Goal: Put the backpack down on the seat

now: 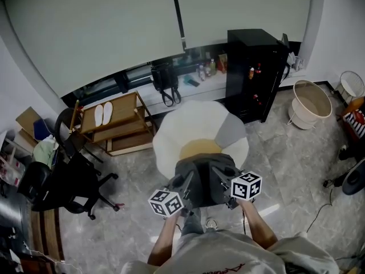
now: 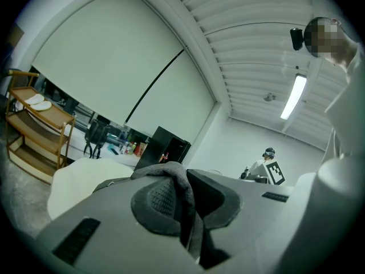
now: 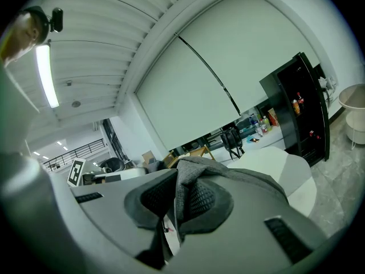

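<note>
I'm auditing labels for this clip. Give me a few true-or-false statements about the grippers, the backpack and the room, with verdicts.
1. The left gripper and the right gripper are each shut on grey fabric of the backpack. True.
2. The seat has a red centre. False: its centre is yellow.
3. A black bag sits on the window ledge behind the seat. True.
4. Black boots lie on the wooden shelf. False: white slippers lie on the wooden shelf.
5. In the head view, a black cabinet stands right of the seat. True.

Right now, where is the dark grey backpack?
Head view, lower centre: dark grey backpack gripped by left gripper and right gripper, at the near edge of the white petal-shaped seat.
</note>
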Available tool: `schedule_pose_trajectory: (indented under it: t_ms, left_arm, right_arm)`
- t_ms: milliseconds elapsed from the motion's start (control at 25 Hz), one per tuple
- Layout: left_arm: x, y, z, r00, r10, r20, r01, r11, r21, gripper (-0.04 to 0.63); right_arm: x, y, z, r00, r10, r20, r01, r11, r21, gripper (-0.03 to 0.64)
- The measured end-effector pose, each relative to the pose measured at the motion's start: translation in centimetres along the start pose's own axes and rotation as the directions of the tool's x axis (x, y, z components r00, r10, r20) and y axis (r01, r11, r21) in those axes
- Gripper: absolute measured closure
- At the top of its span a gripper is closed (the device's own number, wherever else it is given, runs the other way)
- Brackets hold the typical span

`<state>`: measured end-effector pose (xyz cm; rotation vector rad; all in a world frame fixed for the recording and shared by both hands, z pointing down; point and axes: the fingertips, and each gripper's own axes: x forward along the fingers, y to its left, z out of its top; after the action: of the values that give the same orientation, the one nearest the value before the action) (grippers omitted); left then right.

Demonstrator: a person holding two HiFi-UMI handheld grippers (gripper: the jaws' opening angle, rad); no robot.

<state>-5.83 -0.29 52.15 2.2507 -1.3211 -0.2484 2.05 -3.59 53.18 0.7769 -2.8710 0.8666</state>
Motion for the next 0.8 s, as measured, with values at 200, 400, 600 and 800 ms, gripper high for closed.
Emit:
schedule_pose_trajectory:
  t_ms: [200,400,600,800]
  left_arm:
    - [0.6,1.5,0.9,1.000,-0.006,0.008,0.006,1.000,-0.006,0.540]
    - [2.2,3.4,1.9,1.000,-0.012,0.007,0.012,1.000,-0.014,0.540]
    - [3.9,6.4,2.8,1.000,-0.016,-0.006,0.016,0.999,-0.030,0.540]
    - [6.2,9.5,4.1,1.000,-0.017,-0.022,0.016,0.999,-0.045,0.540]
  right_arm:
    - [1.6,-0.5,0.8,1.000,0.002,0.010,-0.001,1.000,-0.001,0.565]
    - [3.7,-1.8,1.8,1.000,0.000,0.015,0.000,1.000,0.006,0.566]
    - [6.6,-3.5,2.3,1.000,-0.013,0.004,0.013,1.000,0.016,0.566]
    - [9.8,-5.7,3.4,0.999,-0.027,-0.017,0.028,0.999,0.026,0.566]
